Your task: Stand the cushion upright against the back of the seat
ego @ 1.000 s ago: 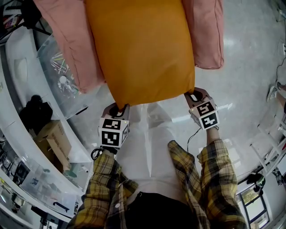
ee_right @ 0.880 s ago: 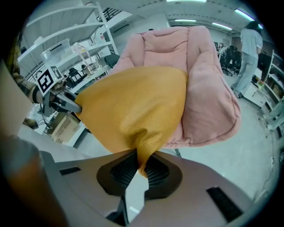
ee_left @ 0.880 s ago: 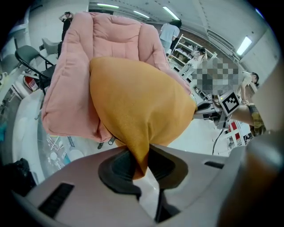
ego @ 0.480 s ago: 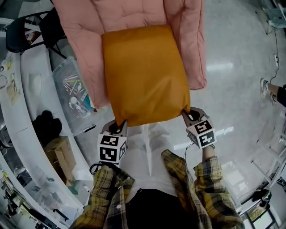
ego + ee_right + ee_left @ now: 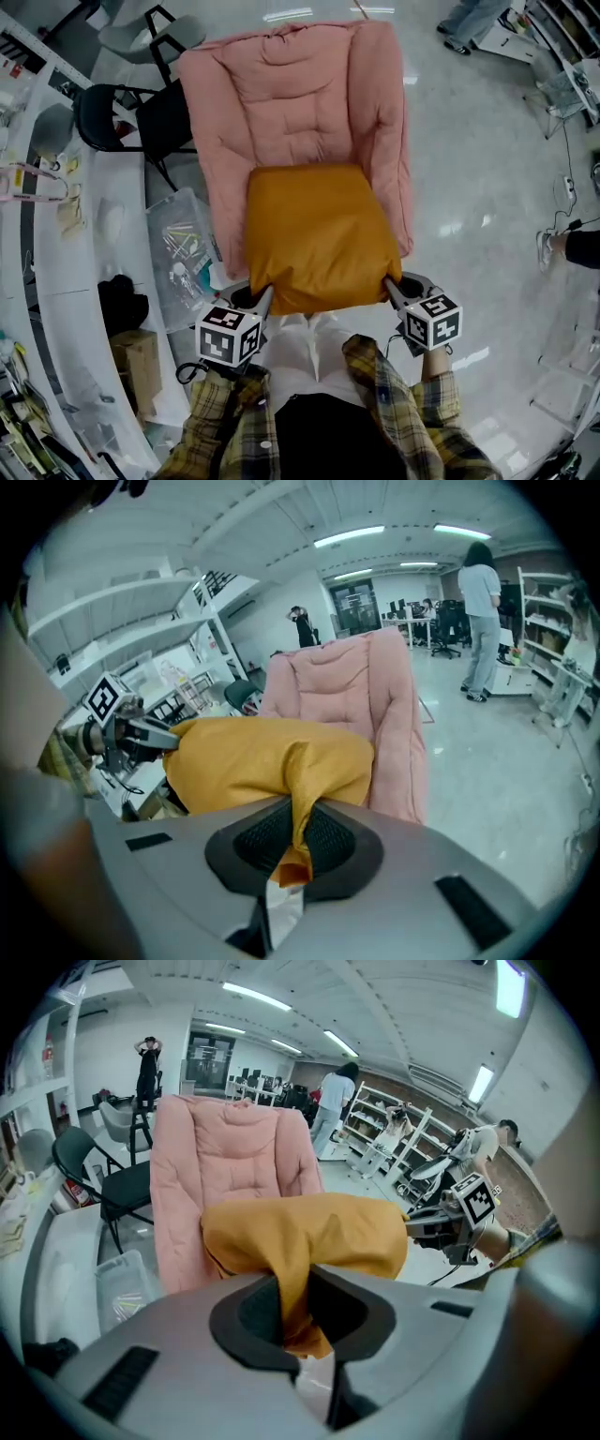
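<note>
Since a second ago both grippers have come up with the cushion, and the whole pink seat now shows beyond it. My left gripper [image 5: 259,298] has just been closing and pinches the near left corner of the orange cushion [image 5: 319,234], with fabric bunched between its nearly shut jaws. My right gripper [image 5: 395,285] has tightened likewise on the near right corner. The cushion hangs between them, roughly level, over the lower front of the seat [image 5: 291,94], whose padded back stands behind it. Whether it touches the seat I cannot tell. Left of the seat are a black chair [image 5: 117,122] and a clear bin [image 5: 183,258], beside a white counter [image 5: 66,309].
</note>
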